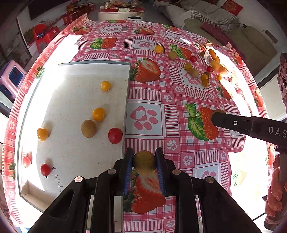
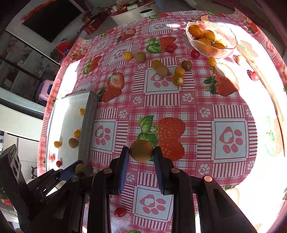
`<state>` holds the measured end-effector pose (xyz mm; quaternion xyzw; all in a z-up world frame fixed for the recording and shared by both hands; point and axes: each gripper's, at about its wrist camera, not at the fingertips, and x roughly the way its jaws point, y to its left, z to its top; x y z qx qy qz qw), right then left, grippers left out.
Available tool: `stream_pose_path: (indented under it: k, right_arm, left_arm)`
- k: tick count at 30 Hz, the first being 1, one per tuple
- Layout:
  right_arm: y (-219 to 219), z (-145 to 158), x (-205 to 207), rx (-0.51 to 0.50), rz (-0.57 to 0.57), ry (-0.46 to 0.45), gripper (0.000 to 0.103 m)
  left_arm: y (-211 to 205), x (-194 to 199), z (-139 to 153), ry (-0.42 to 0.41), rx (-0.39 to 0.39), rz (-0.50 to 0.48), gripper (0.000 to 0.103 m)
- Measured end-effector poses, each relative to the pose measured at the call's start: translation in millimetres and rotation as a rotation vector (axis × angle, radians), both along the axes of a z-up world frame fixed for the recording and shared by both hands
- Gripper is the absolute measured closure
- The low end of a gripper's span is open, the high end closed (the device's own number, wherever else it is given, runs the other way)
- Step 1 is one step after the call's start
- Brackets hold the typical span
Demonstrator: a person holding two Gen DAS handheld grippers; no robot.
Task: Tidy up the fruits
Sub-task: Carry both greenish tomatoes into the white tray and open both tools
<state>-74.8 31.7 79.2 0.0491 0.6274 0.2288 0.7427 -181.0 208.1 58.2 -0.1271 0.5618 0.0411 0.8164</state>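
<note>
Home living/dining room. Surface (image 1: 179, 111) wears a pink checked plastic cloth printed with strawberries and paw prints, household style. Behind it a light sofa (image 1: 206, 16) with a red patterned cushion (image 1: 232, 6), and a low round coffee table (image 1: 121, 12) cluttered with packets and boxes. Red plastic child's chair (image 1: 43, 34) and a small pink-purple stool (image 1: 12, 77) on the floor at left. Dark screen or panel on the wall (image 2: 52, 19), shelving beneath it. Glass bowl (image 2: 227, 48) of small fruit and loose cherry tomatoes (image 2: 176, 73) on the cloth; strong sunlight from one side.

Left gripper (image 1: 144, 161), right gripper (image 2: 141, 152) — both clamped, angled down.
</note>
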Motion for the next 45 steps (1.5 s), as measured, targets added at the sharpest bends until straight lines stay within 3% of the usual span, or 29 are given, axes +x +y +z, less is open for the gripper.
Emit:
stream_pose_path:
  k: [23, 33, 45]
  right_arm:
    - [172, -14, -48, 0.028, 0.311, 0.047, 0.072]
    - [196, -28, -64, -0.002, 0.362, 0.076, 0.072]
    - [207, -50, -63, -0.04, 0.36, 0.113, 0.072]
  left_arm:
    - [138, -81, -18, 0.048, 0.085, 0.291, 0.076]
    - [147, -89, -33, 0.074, 0.074, 0.325, 0.076]
    - [142, -87, -40, 0.094, 0.104, 0.289, 0.076]
